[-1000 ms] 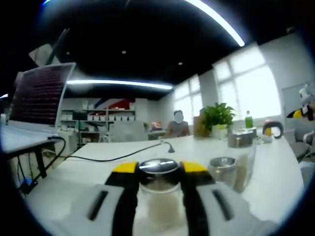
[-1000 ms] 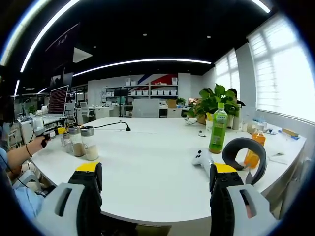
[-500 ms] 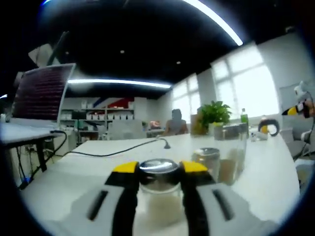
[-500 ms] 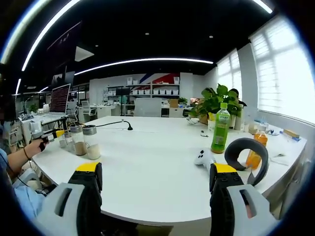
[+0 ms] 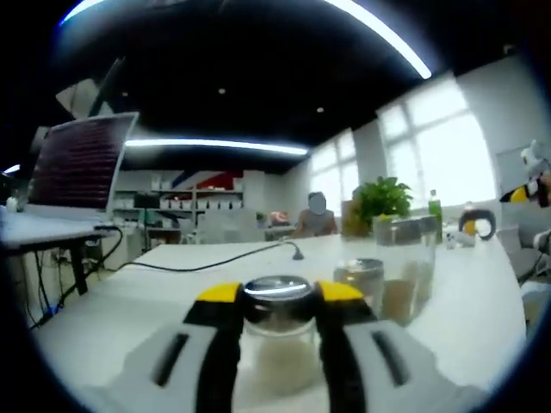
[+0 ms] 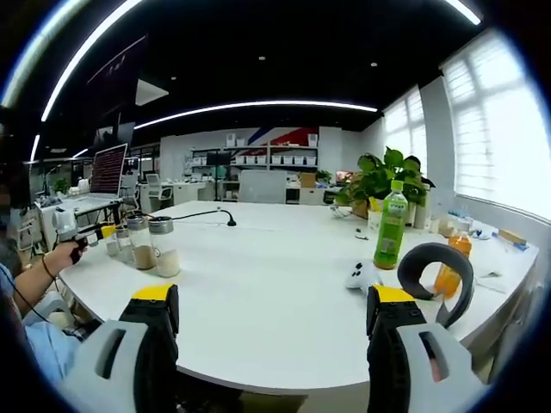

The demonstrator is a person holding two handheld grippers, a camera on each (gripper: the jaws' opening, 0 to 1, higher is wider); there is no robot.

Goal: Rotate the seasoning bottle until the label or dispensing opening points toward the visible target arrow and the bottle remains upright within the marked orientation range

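Presently the bottle is gripped between the left gripper's yellow-tipped fingers, upright on the white table, near its edge. Two more jars are seen just beside it. The right gripper is held spread, grasping nothing, above the table edge, well apart from a green bottle and headphones.

Ceiling light strips and bright, blown-out windows light the office evenly. The left gripper view looks soft, perhaps motion-blurred; fisheye bending warps both edges.
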